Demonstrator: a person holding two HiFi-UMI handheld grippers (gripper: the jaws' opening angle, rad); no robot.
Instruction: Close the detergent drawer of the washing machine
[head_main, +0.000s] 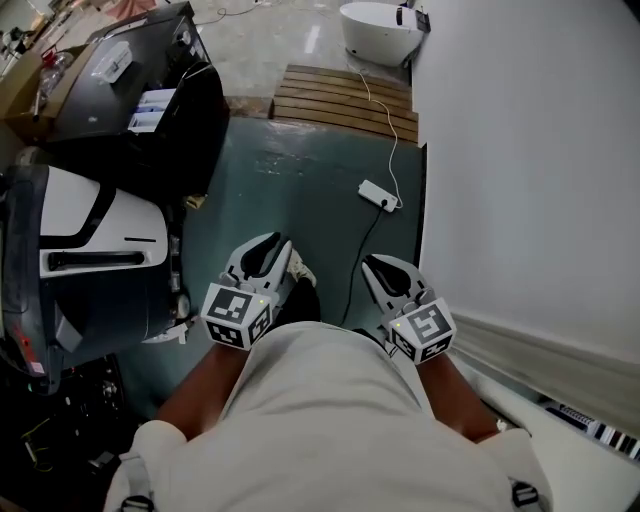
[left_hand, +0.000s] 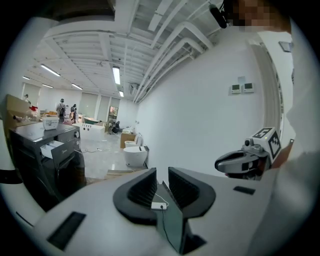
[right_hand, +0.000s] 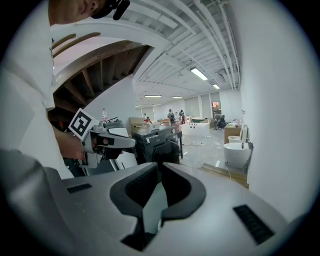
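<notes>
A dark washing machine (head_main: 140, 100) stands at the far left, and its pale detergent drawer (head_main: 152, 108) sticks out of the front. The left gripper view shows the same machine (left_hand: 47, 160) at a distance, with the drawer (left_hand: 51, 148) pulled out. I hold both grippers close to my body, well away from the machine. My left gripper (head_main: 272, 246) (left_hand: 162, 173) is open a little, with only floor showing between its jaws. My right gripper (head_main: 377, 264) (right_hand: 160, 167) has its jaw tips together and holds nothing.
A white-and-black appliance (head_main: 90, 250) stands close on my left. A white power strip (head_main: 379, 196) with its cable lies on the teal floor ahead. Beyond it are a wooden pallet (head_main: 345, 98) and a white basin (head_main: 380, 30). A white wall (head_main: 530, 150) runs along the right.
</notes>
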